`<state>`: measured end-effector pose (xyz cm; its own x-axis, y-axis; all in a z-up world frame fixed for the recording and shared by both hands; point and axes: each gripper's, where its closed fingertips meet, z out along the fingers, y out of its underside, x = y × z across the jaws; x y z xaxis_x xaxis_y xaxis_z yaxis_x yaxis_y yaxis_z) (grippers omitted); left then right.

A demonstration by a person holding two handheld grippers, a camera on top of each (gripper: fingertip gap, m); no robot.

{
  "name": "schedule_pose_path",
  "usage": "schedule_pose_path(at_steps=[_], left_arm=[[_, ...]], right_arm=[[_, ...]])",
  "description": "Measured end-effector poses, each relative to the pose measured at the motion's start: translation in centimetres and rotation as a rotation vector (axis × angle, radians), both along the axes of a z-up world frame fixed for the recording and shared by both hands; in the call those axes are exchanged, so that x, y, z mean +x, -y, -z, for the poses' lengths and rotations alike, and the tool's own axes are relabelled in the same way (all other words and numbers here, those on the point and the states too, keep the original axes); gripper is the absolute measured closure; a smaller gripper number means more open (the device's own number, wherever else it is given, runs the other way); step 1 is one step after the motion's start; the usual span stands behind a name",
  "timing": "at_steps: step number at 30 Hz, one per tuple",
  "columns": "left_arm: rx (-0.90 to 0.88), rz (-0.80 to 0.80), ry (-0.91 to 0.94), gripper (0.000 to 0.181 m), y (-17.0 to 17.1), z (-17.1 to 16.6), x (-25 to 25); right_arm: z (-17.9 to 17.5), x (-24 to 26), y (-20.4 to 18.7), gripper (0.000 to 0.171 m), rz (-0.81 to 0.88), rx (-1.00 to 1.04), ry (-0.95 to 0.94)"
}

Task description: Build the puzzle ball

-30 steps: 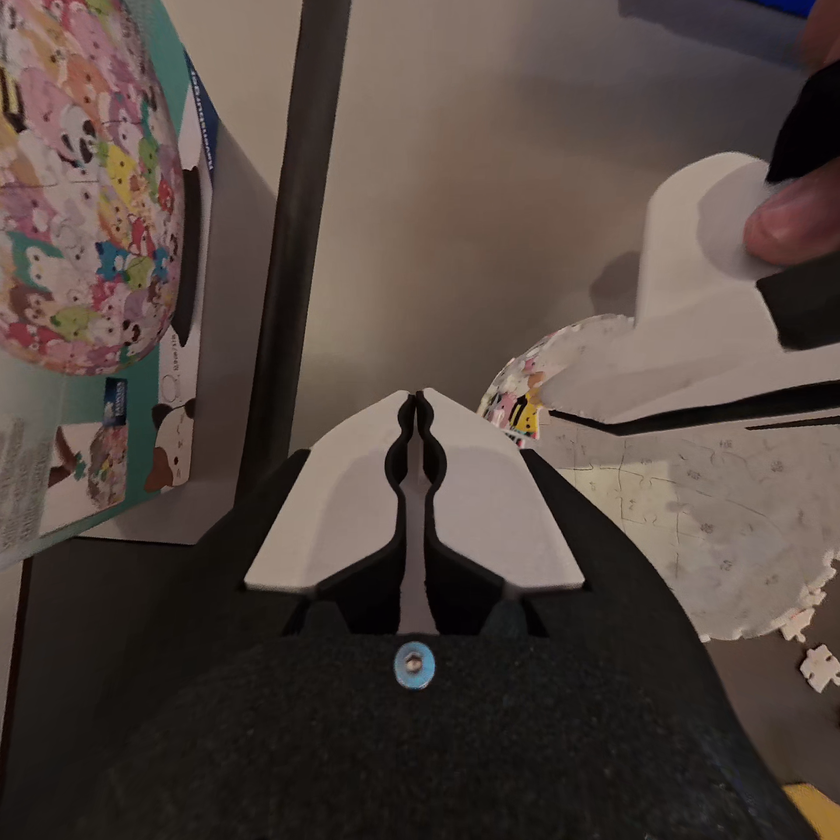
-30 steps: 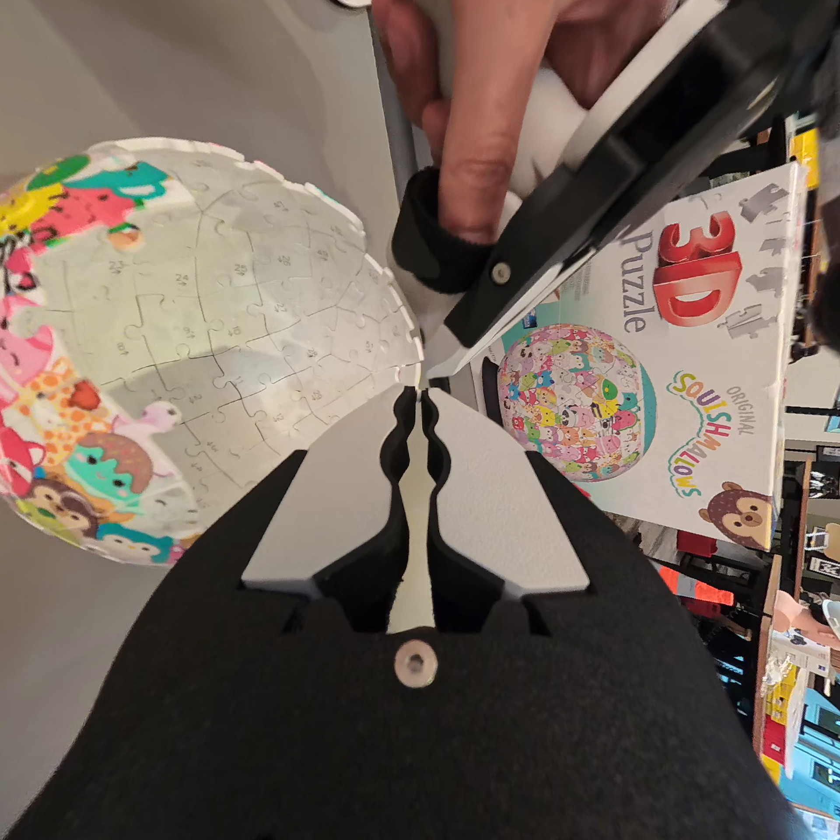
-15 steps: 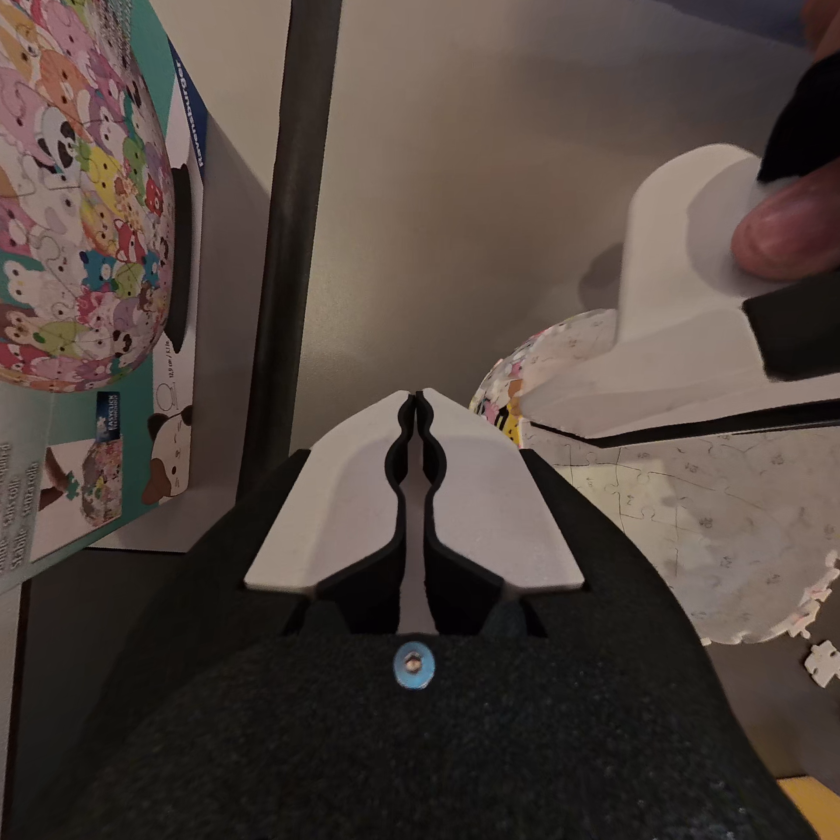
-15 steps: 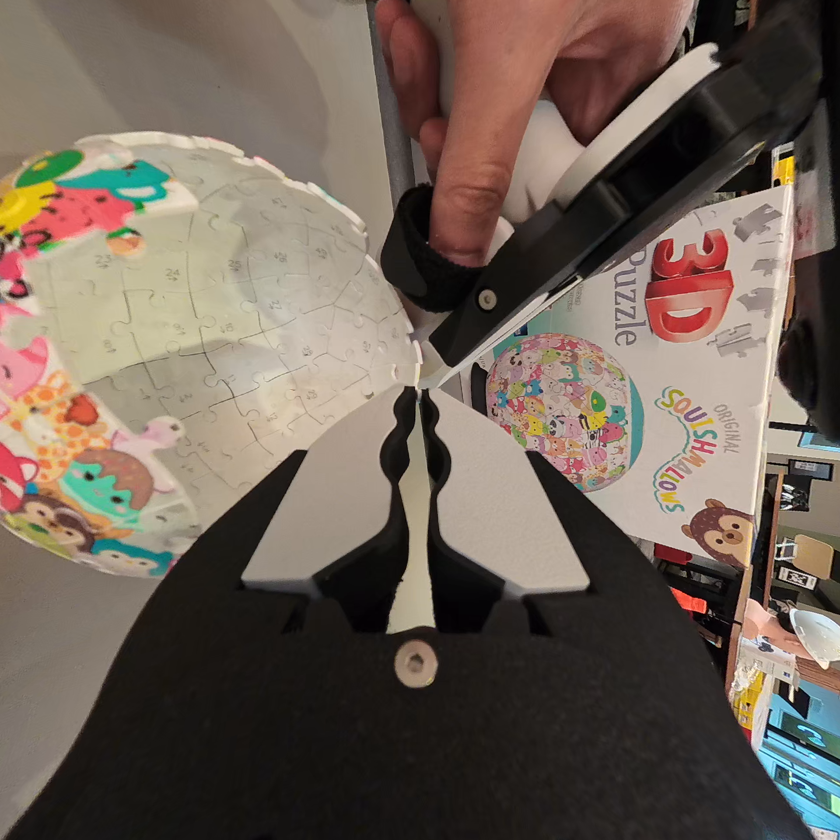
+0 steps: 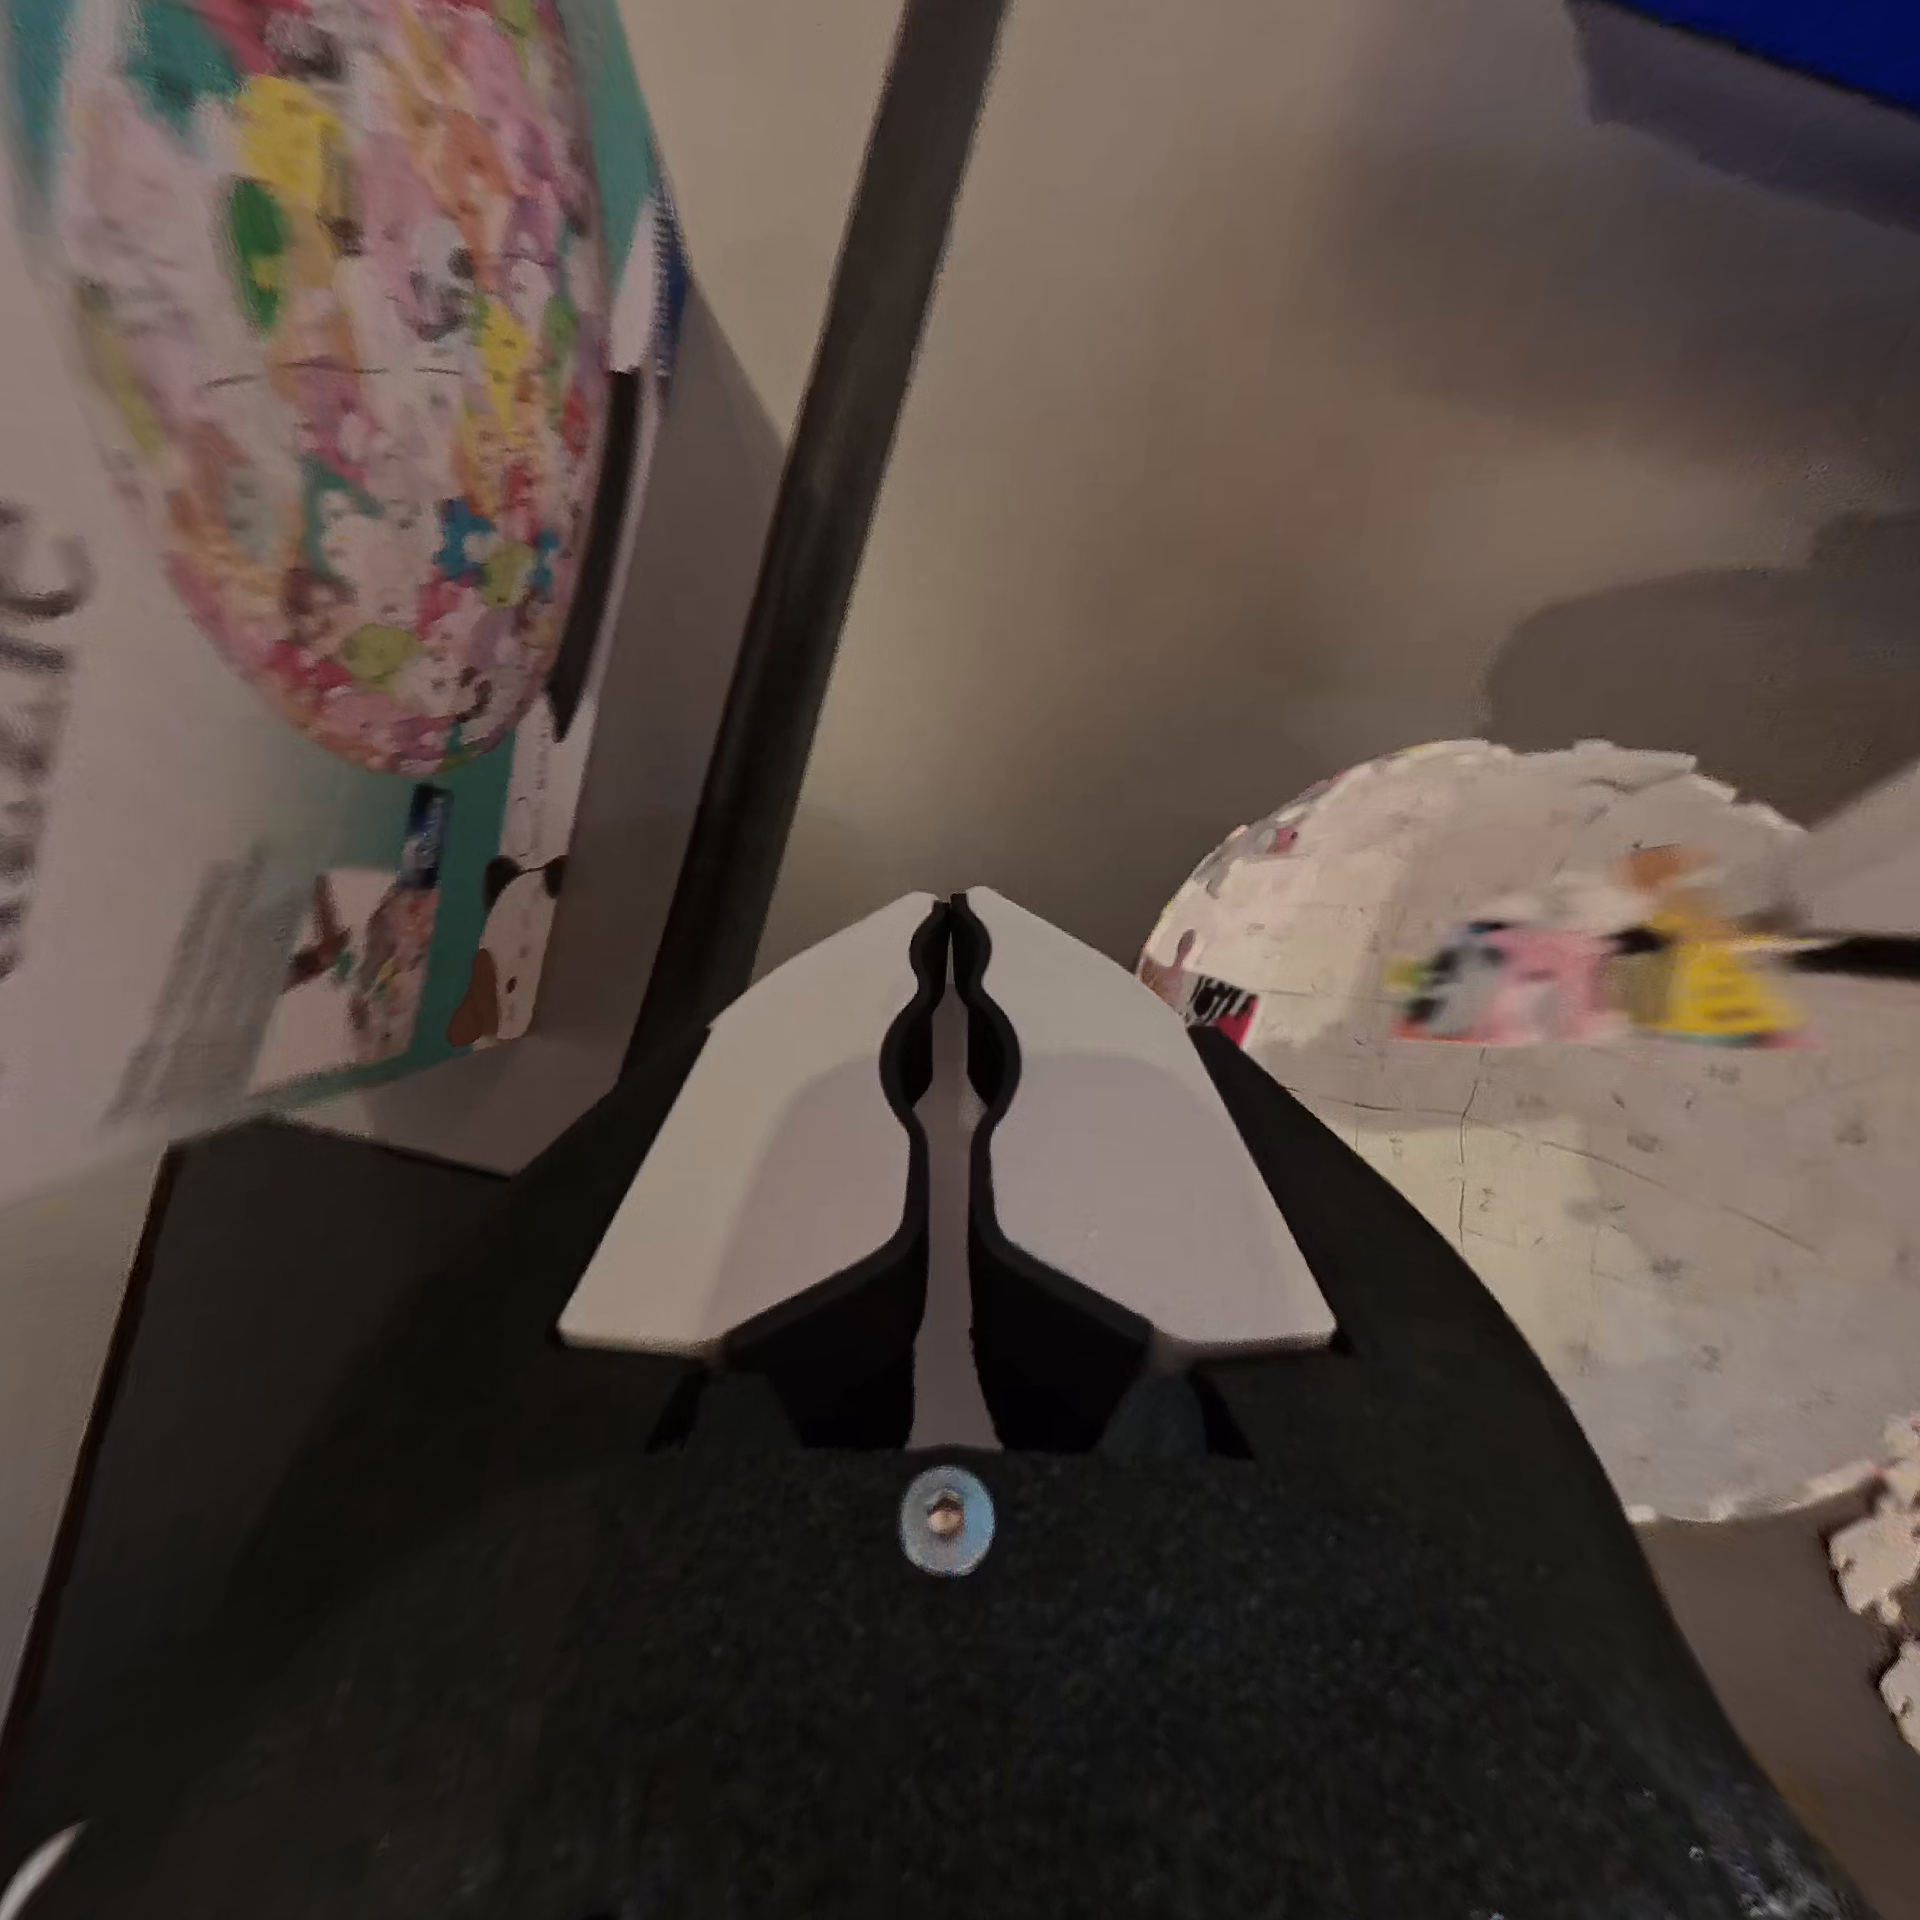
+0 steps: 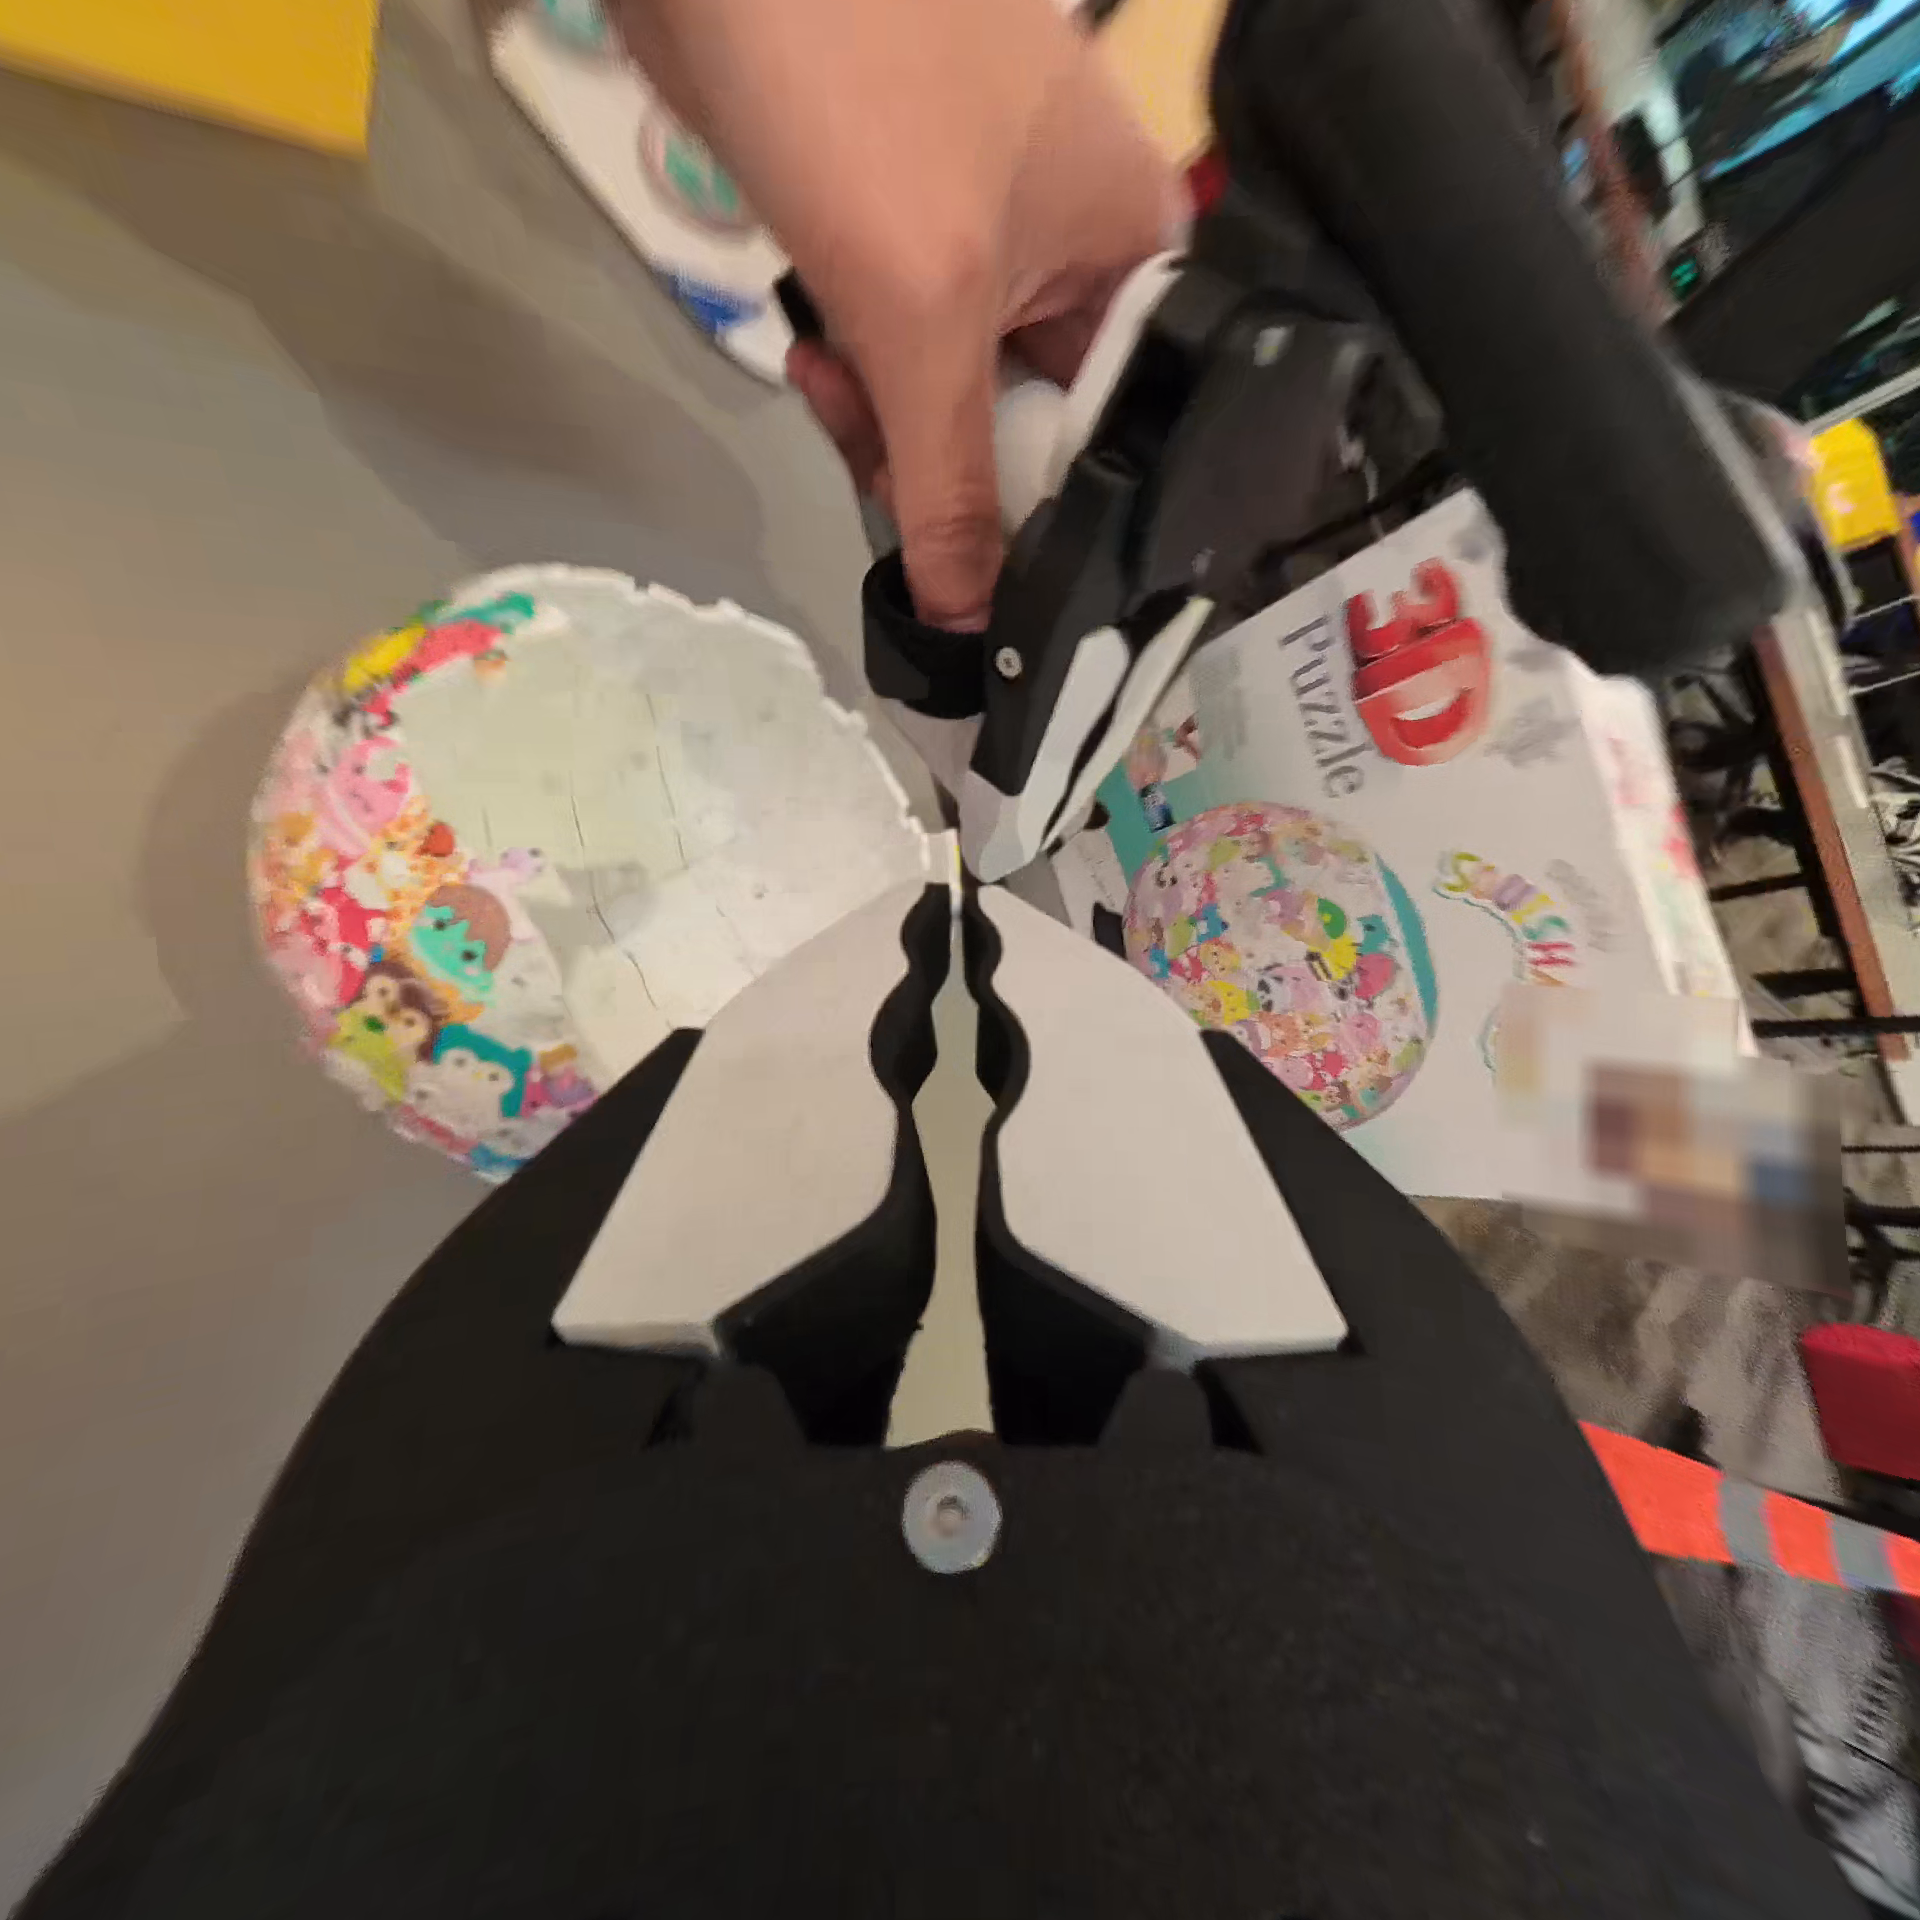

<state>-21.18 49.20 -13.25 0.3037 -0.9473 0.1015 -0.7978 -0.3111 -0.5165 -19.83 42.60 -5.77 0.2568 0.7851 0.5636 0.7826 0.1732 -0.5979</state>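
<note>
The puzzle ball (image 6: 623, 831) is a part-built shell, white inside with colourful characters outside, lying on the grey table (image 6: 208, 468). My right gripper (image 6: 961, 899) is shut, and its tips pinch the shell's rim at the near right edge. My left gripper (image 5: 953, 906) is shut and empty, left of the ball (image 5: 1507, 1195). It also shows in the right wrist view (image 6: 1023, 862), held by a hand (image 6: 935, 260), with its tips just beside the right gripper's tips and the rim. Both views are motion-blurred.
The puzzle box (image 5: 312, 416) stands to the left, also visible in the right wrist view (image 6: 1351, 935) behind the grippers. A black bar (image 5: 831, 520) runs across the table beside it. Loose white pieces (image 5: 1870, 1558) lie near the ball. A yellow object (image 6: 187, 62) sits at the far corner. Left tips to right tips: about 10 cm.
The right gripper has swung away with the rim in its tips, so the ball looks smaller and more tilted. In the left wrist view the right gripper has slid off to the right, uncovering the shell.
</note>
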Motion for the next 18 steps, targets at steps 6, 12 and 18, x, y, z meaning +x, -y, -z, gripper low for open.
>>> schedule_pose_path(at_steps=[6, 12, 18], left_arm=[[0.175, -0.292, -0.004, 0.177, 0.9, -5.8, -6.0], [0.075, -0.498, 0.329, 0.155, 12.1, -11.3, -9.8], [-0.113, -0.722, 0.476, 0.108, 23.4, -5.4, -4.9]], right_arm=[[-5.5, 6.6, 0.4, 0.169, 0.187, -0.046, -0.496], [-4.1, 9.4, -2.3, 0.169, 0.218, -0.559, -1.174], [2.8, 9.4, -2.9, 0.169, 0.402, -0.750, -0.974]])
